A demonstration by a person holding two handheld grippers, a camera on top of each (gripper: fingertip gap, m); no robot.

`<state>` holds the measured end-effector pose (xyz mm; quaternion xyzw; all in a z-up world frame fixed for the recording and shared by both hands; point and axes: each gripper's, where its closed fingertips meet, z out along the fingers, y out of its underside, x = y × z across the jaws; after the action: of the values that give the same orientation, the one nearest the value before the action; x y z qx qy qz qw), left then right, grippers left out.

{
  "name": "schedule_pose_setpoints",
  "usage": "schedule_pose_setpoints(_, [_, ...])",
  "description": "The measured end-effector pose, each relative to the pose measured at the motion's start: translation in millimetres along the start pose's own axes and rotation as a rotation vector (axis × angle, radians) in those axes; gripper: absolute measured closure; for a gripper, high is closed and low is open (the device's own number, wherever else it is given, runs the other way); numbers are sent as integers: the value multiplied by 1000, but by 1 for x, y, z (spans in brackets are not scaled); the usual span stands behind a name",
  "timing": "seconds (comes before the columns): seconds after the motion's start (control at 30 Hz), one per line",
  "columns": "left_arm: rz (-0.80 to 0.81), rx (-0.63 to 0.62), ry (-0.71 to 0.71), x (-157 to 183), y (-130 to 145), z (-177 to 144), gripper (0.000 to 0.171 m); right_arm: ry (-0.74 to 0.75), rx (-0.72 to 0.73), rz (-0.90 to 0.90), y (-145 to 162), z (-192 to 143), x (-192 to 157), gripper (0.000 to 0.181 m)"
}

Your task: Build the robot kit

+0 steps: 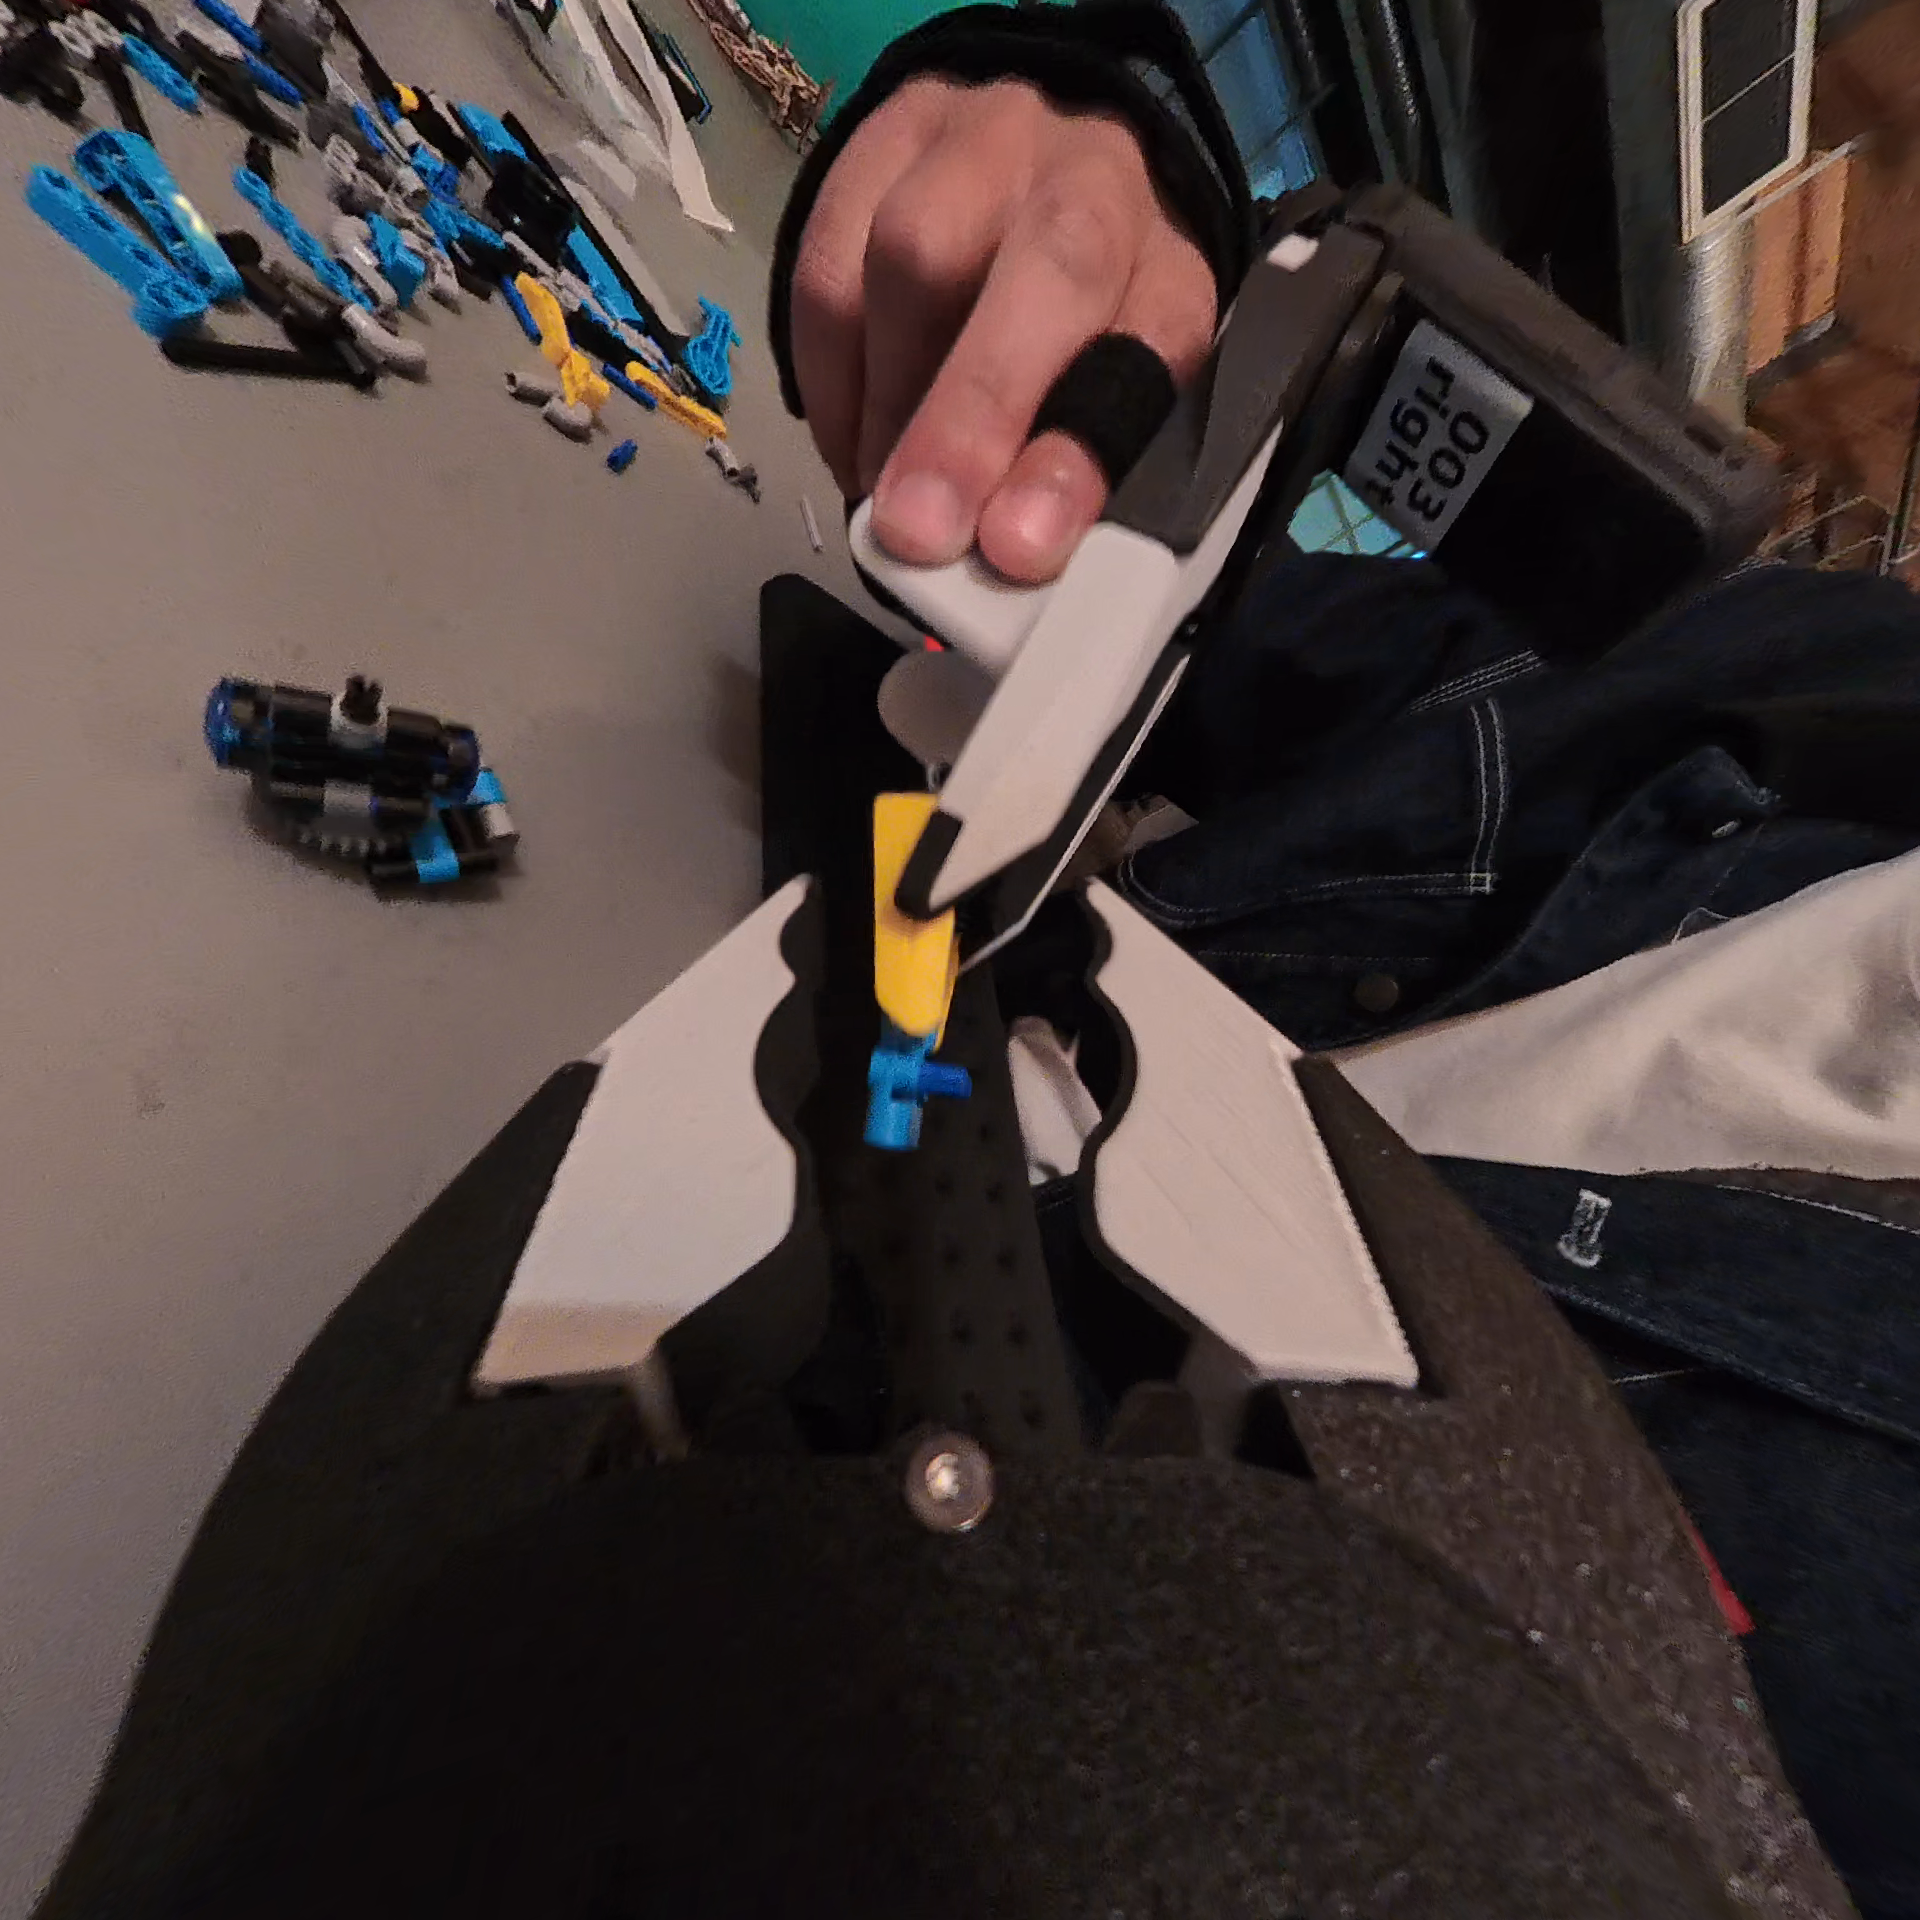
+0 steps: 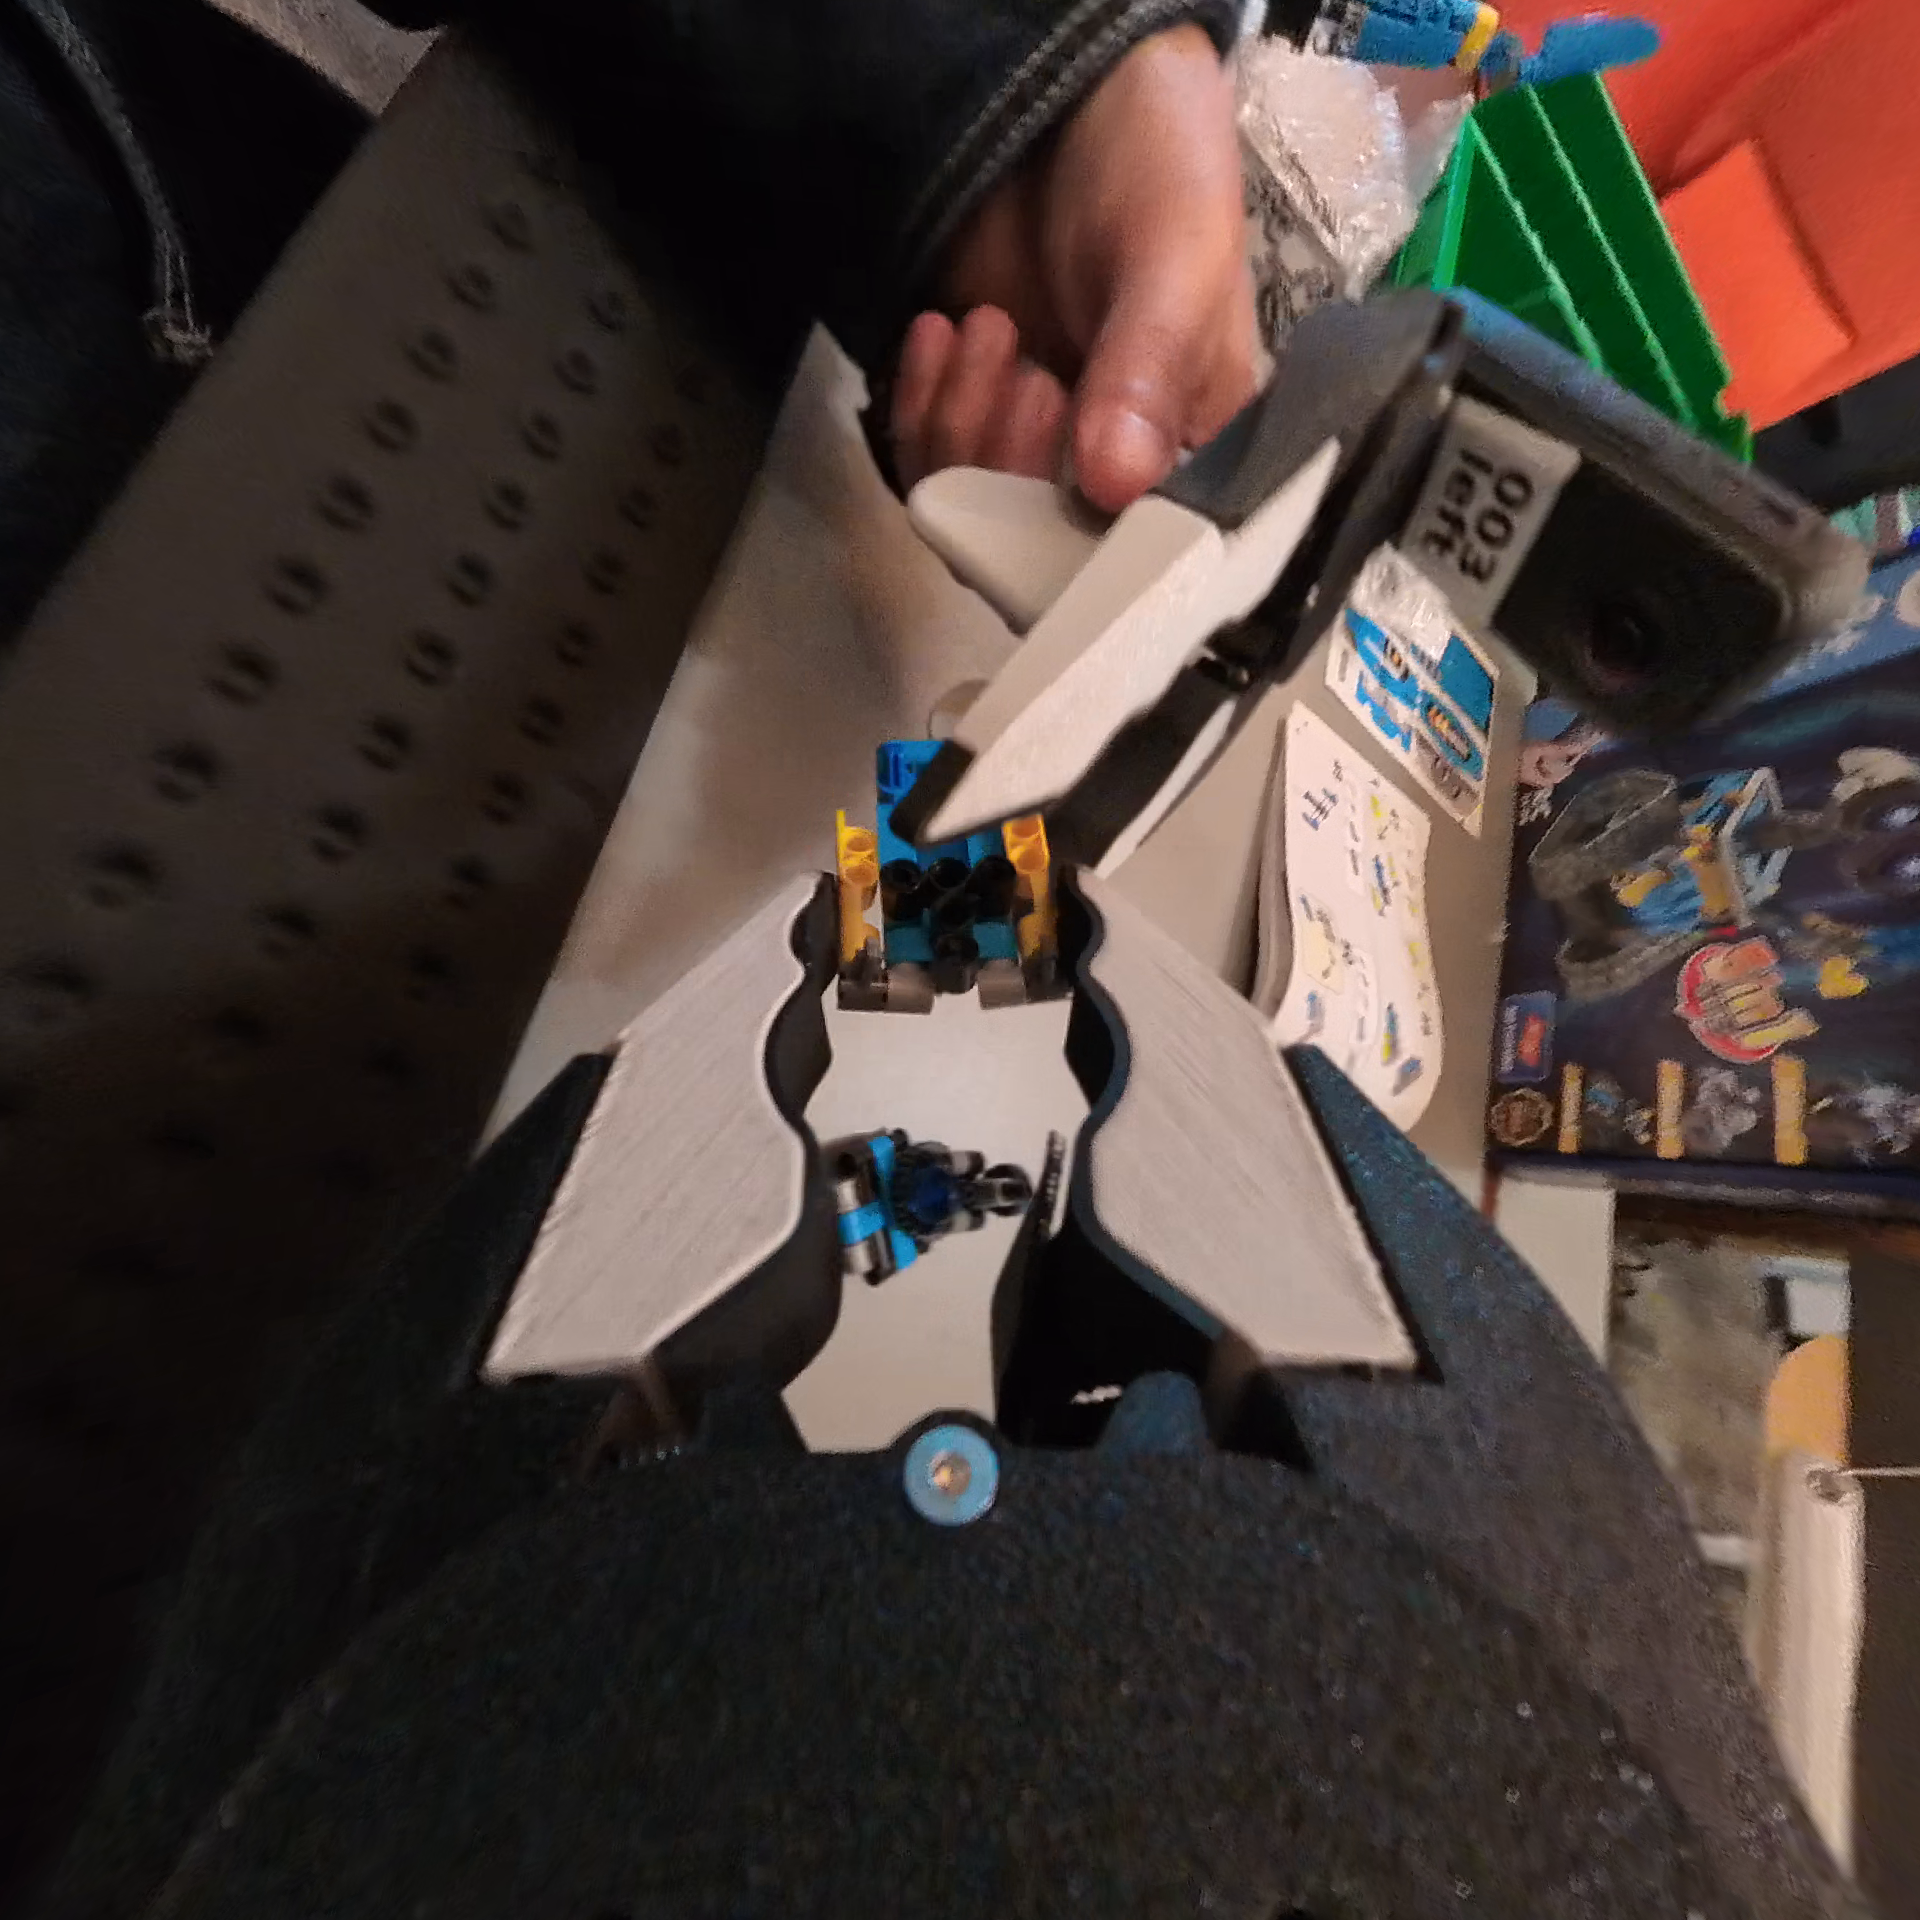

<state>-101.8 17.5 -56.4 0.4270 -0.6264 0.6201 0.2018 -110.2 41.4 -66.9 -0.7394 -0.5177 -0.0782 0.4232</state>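
holding: right gripper (image 2: 951, 909) clenched on small yellow, blue and black plastic brick assembly (image 2: 914, 935), fingertips on its yellow side beams, frame centre
left gripper (image 1: 951, 914): fingers spread, straddling the assembly, not pressing it
handling: likely light, rigid, snap-fit; squeeze flat sides, don't lever the pins
left view only: loose blue and black brick parts (image 1: 312, 239) upper left; blue pin (image 1: 914, 1091) at assembly's near end
right view only: assembly's wide face; white paper booklet (image 2: 1351, 914) at right

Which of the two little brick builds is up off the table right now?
The yellow-and-blue build, gripped between the right gripper's fingertips. The black-and-blue build lies on the grey table below it.
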Motion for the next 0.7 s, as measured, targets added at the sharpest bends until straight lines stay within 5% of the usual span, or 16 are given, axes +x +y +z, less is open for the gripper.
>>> schedule_pose_setpoints(0.07, [-2,-3,16,5,-8,1,141,-33,23,-38,-4,-1,1,139])
schedule_pose_setpoints(0.43, [61,-109,-24,-4,0,3,155,-141,24,-68,5,-2,-3,138])
schedule_pose_setpoints(0.6, [27,72,-94,-22,-23,-18,155,90,-35,123,31,-7,38,118])
schedule_pose_setpoints(0.7, [3,326,-80,-27,-48,-38,156,213,120,408,30,-19,59,119])
